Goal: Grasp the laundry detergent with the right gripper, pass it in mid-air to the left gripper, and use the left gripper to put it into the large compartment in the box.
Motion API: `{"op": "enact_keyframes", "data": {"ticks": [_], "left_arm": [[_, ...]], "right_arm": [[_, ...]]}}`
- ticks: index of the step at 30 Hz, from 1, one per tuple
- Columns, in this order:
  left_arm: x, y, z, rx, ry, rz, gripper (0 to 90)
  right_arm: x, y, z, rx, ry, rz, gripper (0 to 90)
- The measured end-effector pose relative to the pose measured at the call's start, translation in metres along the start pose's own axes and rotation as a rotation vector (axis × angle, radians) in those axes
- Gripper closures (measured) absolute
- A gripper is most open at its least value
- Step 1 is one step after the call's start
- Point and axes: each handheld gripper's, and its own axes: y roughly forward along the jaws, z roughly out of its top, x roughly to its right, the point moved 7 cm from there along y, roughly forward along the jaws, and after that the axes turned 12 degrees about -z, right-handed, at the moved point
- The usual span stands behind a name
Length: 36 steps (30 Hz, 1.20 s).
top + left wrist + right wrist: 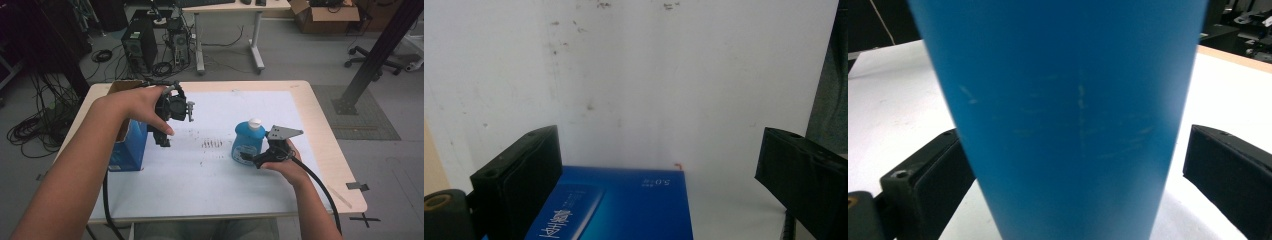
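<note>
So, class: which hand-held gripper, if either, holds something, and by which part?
Neither holds anything yet. The right hand-held gripper straddles the blue bottle around its body, jaws open.

One blue plastic bottle with a white cap (248,141) stood right of centre in the high view, and one blue cardboard box (128,145) stood at the left of the frame. Two hand-held black grippers were there: the left gripper (162,140) above the box near the middle left, the right gripper (248,159) at the bottle's base. Each gripper had two black jaws. One grey three-cornered plate (283,133) sat on top of the right gripper. One pale wooden surface covered by a white sheet (210,185) carried both things. In the upper part of the frame stood one white desk (230,7), two dark computer towers (139,47) and one brown cardboard carton (327,17).
</note>
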Motion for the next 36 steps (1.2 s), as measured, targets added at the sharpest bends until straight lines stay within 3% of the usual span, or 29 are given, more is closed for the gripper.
{"op": "enact_keyframes", "data": {"ticks": [6, 36], "left_arm": [[0.0003, 0.0006, 0.0, 0.001, -0.001, 0.0, 5.0], [-0.0007, 0.0026, -0.0004, 0.004, -0.002, 0.005, 4.9]], "right_arm": [[-0.0001, 0.0003, 0.0003, 0.009, -0.009, -0.019, 5.4], [-0.0039, 0.0038, -0.0001, 0.026, -0.032, -0.025, 22.5]]}}
